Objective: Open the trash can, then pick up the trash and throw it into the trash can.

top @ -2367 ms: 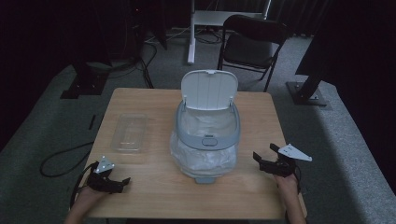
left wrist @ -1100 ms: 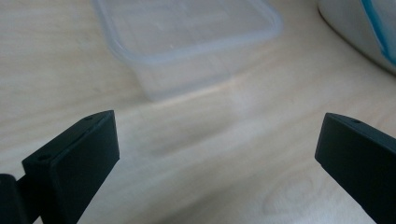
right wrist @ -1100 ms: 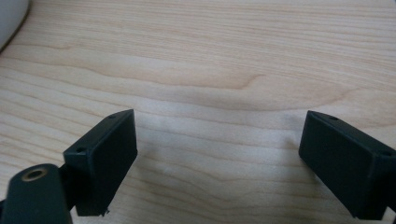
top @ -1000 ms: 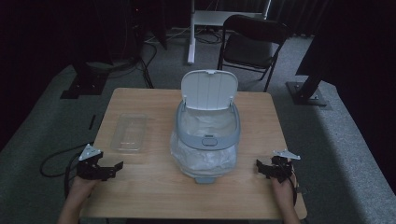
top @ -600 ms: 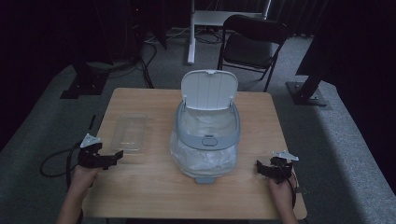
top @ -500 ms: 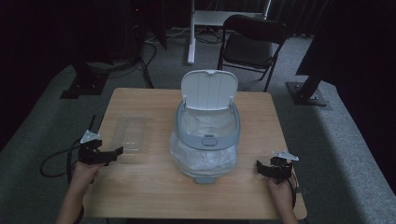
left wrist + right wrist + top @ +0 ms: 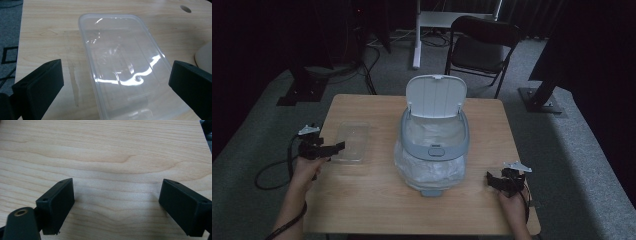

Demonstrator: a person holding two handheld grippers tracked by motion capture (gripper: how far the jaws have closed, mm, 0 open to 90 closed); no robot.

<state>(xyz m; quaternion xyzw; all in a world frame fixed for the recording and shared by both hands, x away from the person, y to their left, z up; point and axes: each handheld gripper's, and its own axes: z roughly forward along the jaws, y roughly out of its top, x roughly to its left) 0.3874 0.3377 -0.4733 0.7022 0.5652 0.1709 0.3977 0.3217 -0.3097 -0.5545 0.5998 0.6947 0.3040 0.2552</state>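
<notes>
A clear plastic container (image 7: 351, 141) (image 7: 120, 72) lies flat on the left part of the wooden table (image 7: 377, 200). My left gripper (image 7: 332, 147) (image 7: 116, 86) hovers at its near-left edge, open, with the jaws spread wide on either side of the container. A small grey-and-white bin (image 7: 434, 135) with its lid (image 7: 435, 96) raised and a clear bag lining it stands at the table's middle. At the front right, my right gripper (image 7: 492, 180) (image 7: 116, 207) hangs open over bare wood with nothing between its jaws.
A folding chair (image 7: 482, 47) and stand legs are on the carpet beyond the table. A cable (image 7: 274, 167) trails off the table's left side. A round hole (image 7: 185, 9) is cut in the tabletop past the container.
My left gripper has moved forward and right from the front-left corner up to the clear container. The right gripper has drawn back slightly toward the front edge.
</notes>
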